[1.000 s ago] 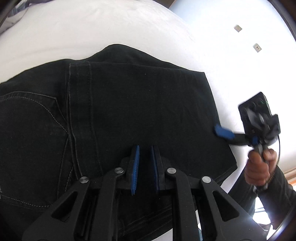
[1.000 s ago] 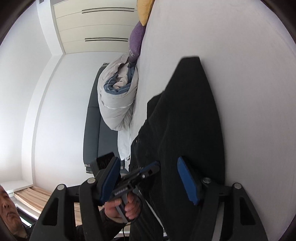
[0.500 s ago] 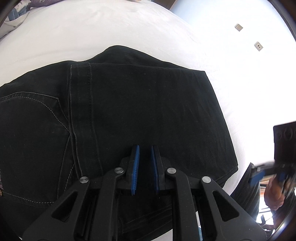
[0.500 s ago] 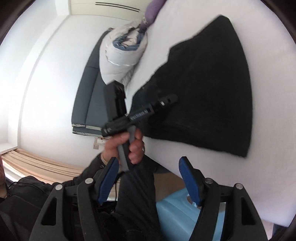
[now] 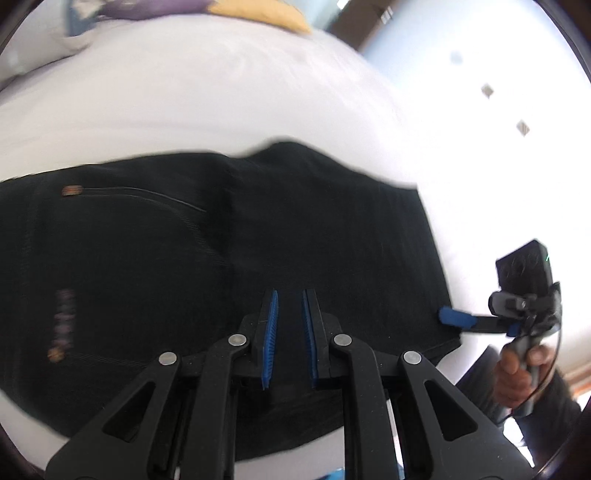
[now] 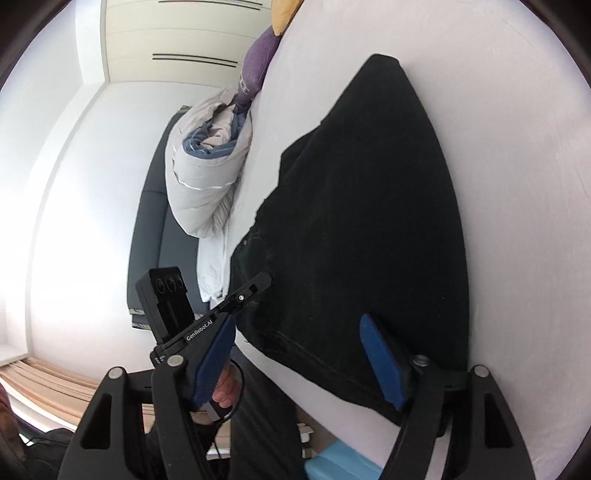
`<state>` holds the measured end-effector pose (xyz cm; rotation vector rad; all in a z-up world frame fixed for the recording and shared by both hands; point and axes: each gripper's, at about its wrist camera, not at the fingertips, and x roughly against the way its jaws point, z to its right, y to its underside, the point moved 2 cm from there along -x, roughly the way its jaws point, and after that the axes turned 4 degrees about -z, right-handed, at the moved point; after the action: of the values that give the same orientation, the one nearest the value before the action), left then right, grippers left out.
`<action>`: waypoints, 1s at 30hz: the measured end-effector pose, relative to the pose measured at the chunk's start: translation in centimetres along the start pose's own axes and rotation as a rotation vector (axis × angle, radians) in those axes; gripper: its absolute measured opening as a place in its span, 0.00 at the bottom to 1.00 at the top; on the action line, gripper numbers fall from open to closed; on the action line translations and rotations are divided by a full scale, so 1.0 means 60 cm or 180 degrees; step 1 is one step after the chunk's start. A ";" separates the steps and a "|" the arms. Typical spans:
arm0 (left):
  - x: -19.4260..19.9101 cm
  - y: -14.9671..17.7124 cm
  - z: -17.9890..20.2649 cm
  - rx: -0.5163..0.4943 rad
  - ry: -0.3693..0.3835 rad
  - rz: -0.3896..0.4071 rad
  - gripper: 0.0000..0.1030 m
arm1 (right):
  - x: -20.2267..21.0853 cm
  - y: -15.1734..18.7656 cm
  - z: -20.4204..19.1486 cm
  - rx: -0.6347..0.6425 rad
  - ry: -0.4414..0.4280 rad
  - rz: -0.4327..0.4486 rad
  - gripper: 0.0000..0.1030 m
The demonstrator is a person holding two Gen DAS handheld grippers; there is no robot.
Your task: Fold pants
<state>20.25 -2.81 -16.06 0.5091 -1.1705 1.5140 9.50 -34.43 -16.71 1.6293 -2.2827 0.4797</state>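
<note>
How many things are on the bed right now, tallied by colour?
Black: 1, the folded pants
Purple: 1, a cushion
Yellow: 1, a cushion
Grey and blue: 1, a rolled duvet
Total: 4, all on the white bed

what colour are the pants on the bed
Black, with faint lighter stitching. The pants show best in the left wrist view.

Big white bed is taking up most of the room, a rolled grey duvet is sitting at its edge, purple pillow and yellow pillow are lying beyond it.
</note>
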 end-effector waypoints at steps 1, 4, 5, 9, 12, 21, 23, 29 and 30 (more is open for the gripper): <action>0.027 0.001 -0.022 0.0120 -0.0019 0.0104 0.13 | 0.001 0.002 -0.012 0.0040 -0.0086 0.0041 0.75; 0.121 0.015 -0.117 0.0677 -0.0067 0.0513 0.14 | -0.010 0.002 -0.035 0.0044 -0.0297 0.0115 0.75; 0.142 0.025 -0.146 0.0873 -0.0052 0.0613 0.18 | -0.017 0.002 -0.044 0.0051 -0.0335 0.0113 0.75; 0.216 0.095 -0.274 0.1822 -0.0003 0.1129 1.00 | -0.055 0.005 -0.072 0.0105 -0.0402 -0.0011 0.75; 0.231 0.139 -0.335 0.2295 0.0223 0.1258 1.00 | -0.071 0.011 -0.092 0.0150 -0.0431 -0.0084 0.75; 0.159 0.180 -0.392 0.2978 0.0952 0.1148 1.00 | -0.122 0.008 -0.136 0.0171 -0.0591 -0.0113 0.75; 0.143 0.187 -0.396 0.3105 0.1097 0.1141 1.00 | -0.131 0.008 -0.144 0.0191 -0.0596 -0.0135 0.75; 0.126 0.194 -0.408 0.3262 0.1343 0.1289 0.99 | -0.153 0.008 -0.149 0.0176 -0.0618 -0.0199 0.75; 0.124 0.190 -0.412 0.3266 0.1358 0.1298 0.99 | -0.155 0.007 -0.147 0.0160 -0.0642 -0.0195 0.75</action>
<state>14.15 23.28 -24.88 0.5766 -0.0838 2.4041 12.42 -22.56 -12.72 1.8422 -2.3706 0.3762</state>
